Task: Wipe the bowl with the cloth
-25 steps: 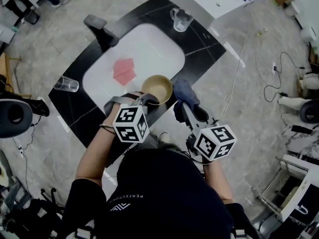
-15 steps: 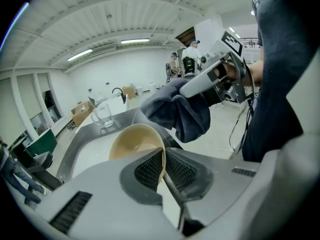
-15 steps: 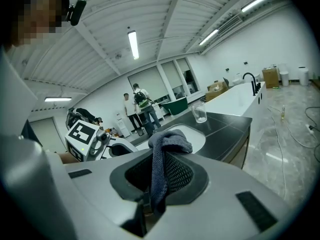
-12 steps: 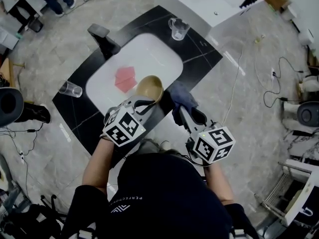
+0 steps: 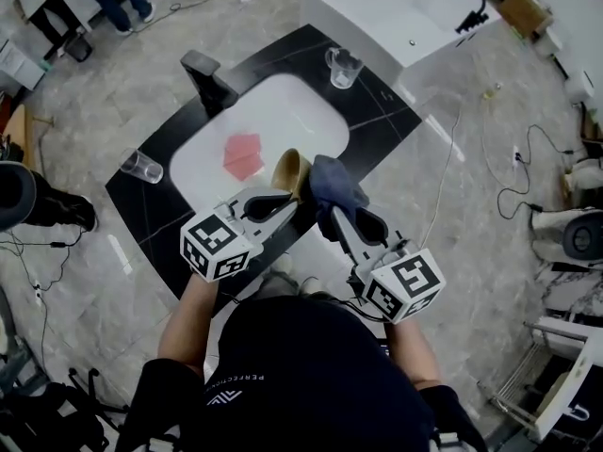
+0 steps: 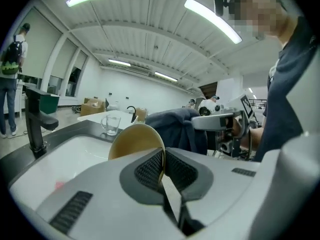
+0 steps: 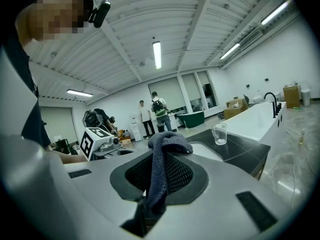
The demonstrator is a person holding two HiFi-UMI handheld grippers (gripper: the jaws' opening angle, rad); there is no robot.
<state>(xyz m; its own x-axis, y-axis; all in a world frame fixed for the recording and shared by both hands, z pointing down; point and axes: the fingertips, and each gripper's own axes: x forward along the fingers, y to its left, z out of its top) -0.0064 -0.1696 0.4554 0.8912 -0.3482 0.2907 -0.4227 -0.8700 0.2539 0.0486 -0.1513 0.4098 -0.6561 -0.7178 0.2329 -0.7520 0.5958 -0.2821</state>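
Note:
A tan bowl point(image 5: 286, 170) hangs on its edge above the near side of the white sink point(image 5: 283, 111). My left gripper point(image 5: 281, 200) is shut on its rim; in the left gripper view the bowl point(image 6: 136, 140) rises between the pads. My right gripper point(image 5: 329, 213) is shut on a dark blue cloth point(image 5: 332, 185), which hangs right beside the bowl. In the right gripper view the cloth point(image 7: 162, 164) drapes over the pads. I cannot tell whether cloth and bowl touch.
A pink rag point(image 5: 243, 155) lies in the sink. A black tap point(image 5: 207, 78) stands at the sink's far left. A glass mug point(image 5: 343, 66) sits on the black counter point(image 5: 391, 111) at the back, a clear cup point(image 5: 142, 167) at the left. A white tub point(image 5: 405, 8) stands beyond.
Both grippers have risen. The bowl has been lifted off the sink rim and tipped from mouth-up onto its edge. The cloth has come up beside it.

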